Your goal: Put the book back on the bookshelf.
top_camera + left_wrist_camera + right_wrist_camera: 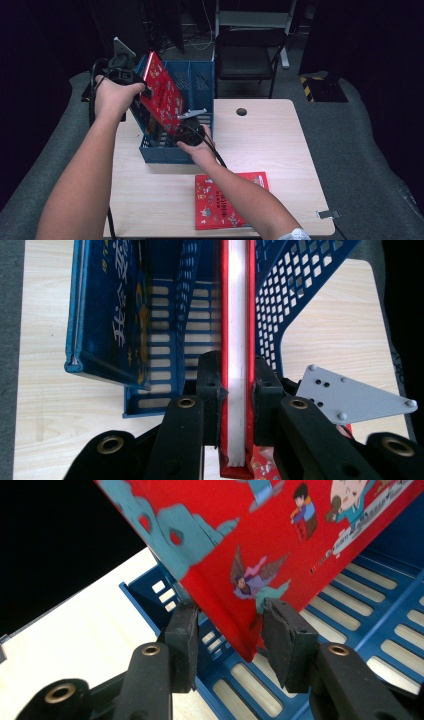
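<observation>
The red book (161, 92) hangs tilted over the blue rack (202, 85), lower corner dipping into a slot, apparently so it can slide in upright next to the blue book (107, 315) already filed there. The left gripper (235, 385) clamps the book's upper edge, jaws pressed against both covers. The right gripper (230, 632) sits at the lower corner, jaws spread either side of it; whether they touch is unclear. A second red book (227, 200) lies flat on the table (270, 145), behind the right gripper.
</observation>
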`<state>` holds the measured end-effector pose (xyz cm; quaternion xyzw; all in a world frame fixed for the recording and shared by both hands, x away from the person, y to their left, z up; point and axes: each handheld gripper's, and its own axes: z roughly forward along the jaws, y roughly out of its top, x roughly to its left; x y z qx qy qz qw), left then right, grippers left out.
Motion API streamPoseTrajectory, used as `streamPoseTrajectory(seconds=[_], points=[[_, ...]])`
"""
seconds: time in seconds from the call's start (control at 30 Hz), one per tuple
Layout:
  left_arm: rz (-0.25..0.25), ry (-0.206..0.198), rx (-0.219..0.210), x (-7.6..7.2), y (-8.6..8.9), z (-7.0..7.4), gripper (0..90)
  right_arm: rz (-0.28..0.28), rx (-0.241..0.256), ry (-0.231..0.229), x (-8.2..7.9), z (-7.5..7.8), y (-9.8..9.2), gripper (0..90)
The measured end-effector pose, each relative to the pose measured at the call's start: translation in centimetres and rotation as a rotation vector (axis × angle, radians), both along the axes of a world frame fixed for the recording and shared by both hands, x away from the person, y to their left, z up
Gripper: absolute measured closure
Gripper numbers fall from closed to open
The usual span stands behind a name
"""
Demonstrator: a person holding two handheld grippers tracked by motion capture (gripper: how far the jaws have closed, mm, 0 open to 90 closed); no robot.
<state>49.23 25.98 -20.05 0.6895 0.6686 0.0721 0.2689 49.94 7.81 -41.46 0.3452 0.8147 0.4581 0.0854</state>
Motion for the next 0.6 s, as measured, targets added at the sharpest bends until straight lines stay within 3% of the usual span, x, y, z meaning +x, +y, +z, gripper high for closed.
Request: streamPoseTrajectory(seconds=[0.03,0.3,0.4,0.6], points=[[0.001,0.003,0.003,0.0,0.0,-0.1,79.3,0.001,0.003,0.020,-0.1,0.1,0.2,58.2],[0.007,0.017,0.016,0.5,-0.6,-1.0,79.4,0.012,-0.005,-0.006,-0.1,0.7,0.6,58.0],[0.009,0.023,0.029,0.6,-1.0,-1.2,79.3,0.005,-0.004,0.017,0.0,0.7,0.6,58.1],[0.014,0.030,0.030,0.9,-1.1,-1.8,79.3,0.011,0.001,0.007,0.1,0.8,0.8,58.1]])
